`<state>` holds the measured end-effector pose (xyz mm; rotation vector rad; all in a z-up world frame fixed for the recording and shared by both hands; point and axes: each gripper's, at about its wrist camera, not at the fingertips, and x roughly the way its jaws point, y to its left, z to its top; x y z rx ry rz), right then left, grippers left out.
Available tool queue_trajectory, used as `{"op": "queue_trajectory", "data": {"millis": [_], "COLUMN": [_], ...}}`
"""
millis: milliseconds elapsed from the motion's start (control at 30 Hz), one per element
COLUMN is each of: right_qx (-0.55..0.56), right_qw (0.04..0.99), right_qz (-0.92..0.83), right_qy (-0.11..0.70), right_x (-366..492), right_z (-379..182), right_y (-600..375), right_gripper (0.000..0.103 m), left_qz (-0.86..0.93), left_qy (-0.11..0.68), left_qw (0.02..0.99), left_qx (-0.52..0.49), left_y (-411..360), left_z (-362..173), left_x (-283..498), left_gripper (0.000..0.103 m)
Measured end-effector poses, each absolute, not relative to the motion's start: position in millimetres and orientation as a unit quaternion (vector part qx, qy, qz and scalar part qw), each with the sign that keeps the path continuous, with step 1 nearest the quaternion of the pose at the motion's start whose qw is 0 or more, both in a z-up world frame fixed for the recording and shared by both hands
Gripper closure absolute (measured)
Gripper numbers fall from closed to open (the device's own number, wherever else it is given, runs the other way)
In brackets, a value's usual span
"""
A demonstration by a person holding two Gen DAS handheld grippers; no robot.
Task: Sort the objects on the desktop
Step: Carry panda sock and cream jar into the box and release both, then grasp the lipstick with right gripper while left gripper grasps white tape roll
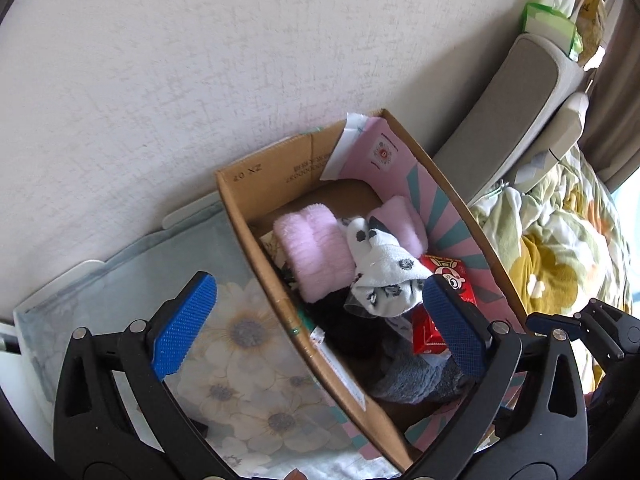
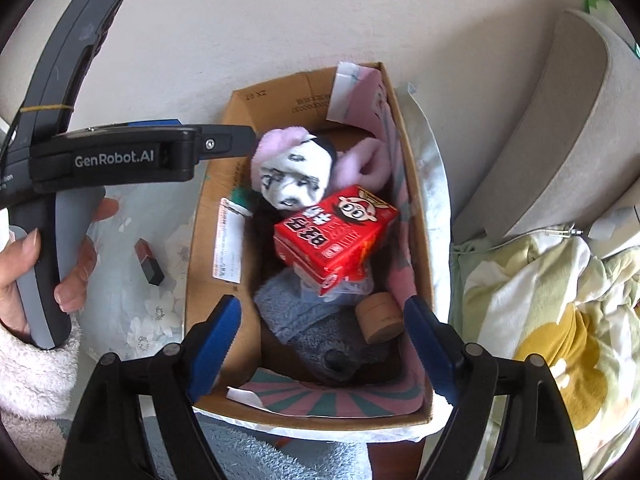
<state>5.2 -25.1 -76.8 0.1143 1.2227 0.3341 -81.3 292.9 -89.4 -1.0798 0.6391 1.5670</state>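
Note:
An open cardboard box (image 1: 256, 248) (image 2: 208, 240) stands against the wall. In it lie fluffy pink socks (image 1: 312, 252), a white spotted sock (image 1: 384, 276) (image 2: 296, 176), a red snack carton (image 2: 336, 236) (image 1: 444, 270), a grey fluffy sock (image 2: 304, 312) and a small round wooden jar (image 2: 380, 316). My left gripper (image 1: 320, 316) is open and straddles the box's left wall, nothing pressed between its blue pads. My right gripper (image 2: 324, 340) hangs open above the near end of the box, over the grey sock and the jar.
A dark red lipstick (image 2: 149, 260) lies on the floral table cover (image 1: 240, 360) left of the box. A hand (image 2: 24, 272) in a fluffy white sleeve holds the left gripper's handle. Right of the box are floral bedding (image 2: 540, 300), a grey padded headboard (image 1: 508, 120) and a tissue pack (image 1: 552, 24).

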Motion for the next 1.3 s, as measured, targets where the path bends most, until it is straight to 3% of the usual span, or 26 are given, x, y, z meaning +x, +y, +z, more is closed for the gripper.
{"op": "queue_trajectory", "data": {"millis": [700, 1033, 1300], "right_qx": [-0.003, -0.04, -0.072], "right_qw": [0.799, 0.787, 0.76], "right_qz": [0.246, 0.316, 0.376], "right_qy": [0.549, 0.529, 0.526], "right_x": [1.4, -6.6, -12.6], "right_z": [-54.6, -48.2, -67.7], "right_y": [25.4, 89.9, 155.4], "right_gripper": [0.022, 0.022, 0.022], "left_qz": [0.713, 0.806, 0.857], "left_qy": [0.202, 0.086, 0.01], "left_qw": [0.495, 0.37, 0.213], "left_qx": [-0.454, -0.454, -0.469], "left_y": [213.2, 108.2, 20.9], "left_z": [-70.2, -71.0, -110.8], "left_x": [-133.8, -194.0, -232.2], "left_gripper": [0.0, 0.0, 0.0]}}
